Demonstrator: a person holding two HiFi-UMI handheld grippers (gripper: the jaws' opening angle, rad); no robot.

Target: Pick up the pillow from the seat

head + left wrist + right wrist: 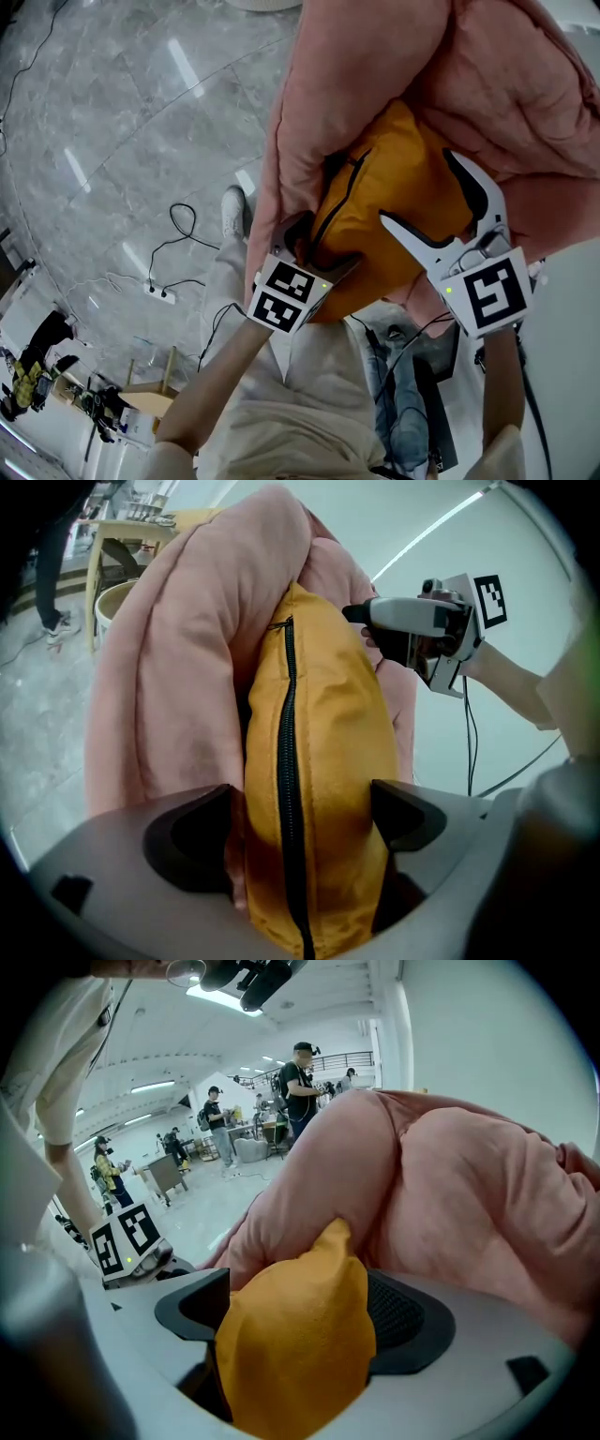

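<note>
The mustard-yellow pillow [394, 197] sits half buried in a fold of a heaped pink quilt [356, 84], its near end sticking out toward the person. The seat under the heap is hidden. The pillow looks light, plump and very soft, with a matt cloth cover that should not slip, and nothing about it seems fragile. It will likely squash and sag in a grip, and the quilt wrapped round it may drag or come along. The exposed near end seems the sensible hold, one gripper at each side, biting deep enough to catch stuffing and not only cover. A black zip [289, 761] runs along the edge facing the left gripper [319, 248], which stands at the near left with its jaws spread wide. The pillow's zipped edge fills the gap between them, cloth brushing the pads, though no squeeze shows. The right gripper [417, 187], just to the right, is equally wide, with a corner of the pillow bulging between its jaws, not clamped.
</note>
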